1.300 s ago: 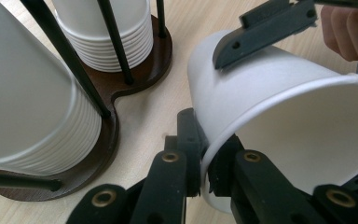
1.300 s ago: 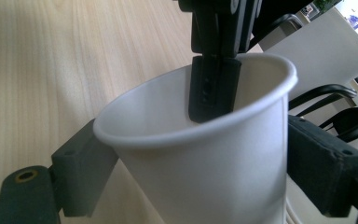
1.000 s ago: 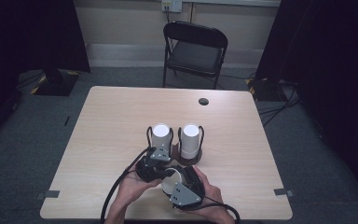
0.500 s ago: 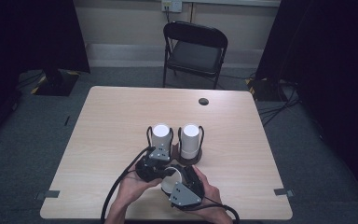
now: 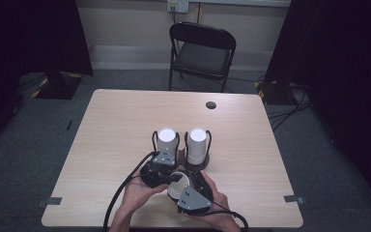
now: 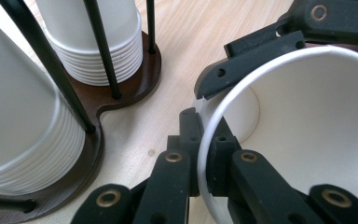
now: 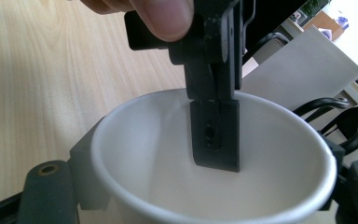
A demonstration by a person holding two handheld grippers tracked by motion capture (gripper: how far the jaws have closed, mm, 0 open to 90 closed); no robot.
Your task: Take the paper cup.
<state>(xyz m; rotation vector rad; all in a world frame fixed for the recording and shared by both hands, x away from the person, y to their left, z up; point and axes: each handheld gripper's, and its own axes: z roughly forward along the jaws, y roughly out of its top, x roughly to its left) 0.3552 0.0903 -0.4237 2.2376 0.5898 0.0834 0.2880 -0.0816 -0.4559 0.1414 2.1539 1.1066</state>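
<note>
Paper cup [image 5: 178, 183] lies at the table's [image 5: 111, 140] near edge between the left gripper [image 5: 166, 175] and right gripper [image 5: 181, 186] in the high view, just before a dark holder [image 5: 204, 164] with two cup stacks [image 5: 166, 141]. The left gripper view adds its jaws pinching the cup's rim, one inside, one outside. The right gripper view shows its jaws clasping the cup's outer wall.

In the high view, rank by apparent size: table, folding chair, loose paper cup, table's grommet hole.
1. Table
2. Folding chair, though it sits farther from the camera
3. Loose paper cup, gripped at the rim by the left tongs and around its body by the right tongs
4. Grommet hole
</note>
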